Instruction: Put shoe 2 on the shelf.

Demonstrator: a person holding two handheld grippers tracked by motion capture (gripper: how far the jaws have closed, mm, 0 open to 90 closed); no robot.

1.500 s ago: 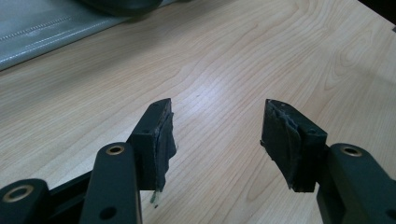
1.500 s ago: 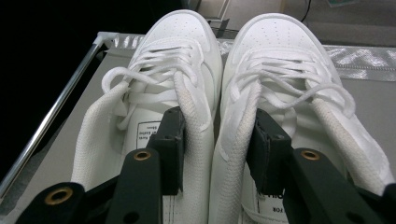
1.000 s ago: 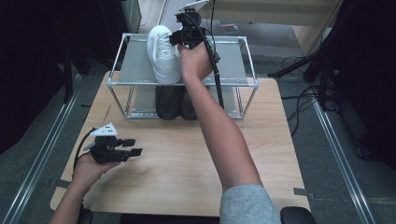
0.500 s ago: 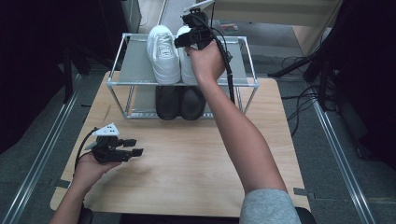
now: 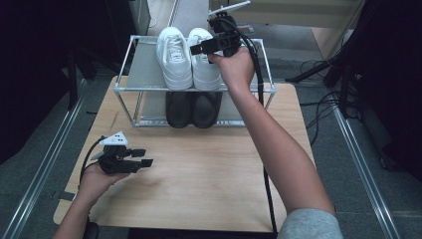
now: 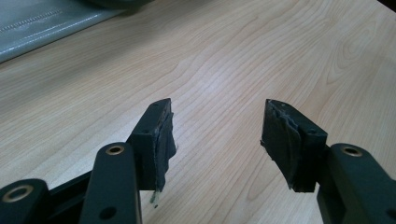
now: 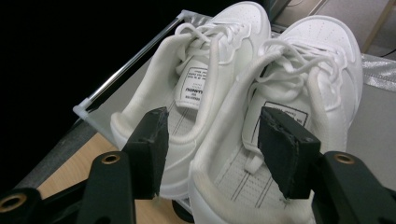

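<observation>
Two white sneakers stand side by side on the top shelf of a metal rack (image 5: 149,90), the left sneaker (image 5: 174,57) beside the right one (image 5: 206,74). My right gripper (image 5: 199,49) hovers over the right sneaker's heel. Its jaws have just been opening. In the right gripper view the gripper (image 7: 212,126) straddles the inner wall of the right sneaker (image 7: 317,60), pads apart from it, with the left sneaker (image 7: 219,42) beside. My left gripper (image 5: 144,157) rests low over the table at the front left, open and empty (image 6: 217,126).
Two black shoes (image 5: 178,108) (image 5: 205,108) sit on the rack's lower shelf. The rack stands at the far edge of the wooden table (image 5: 209,169). A cable (image 5: 266,164) trails from the right gripper along the forearm. Dark floor and metal rails flank the table.
My right hand has moved to the right along the top shelf, and the second white sneaker now shows beside the first. The left gripper has stayed where it was.
</observation>
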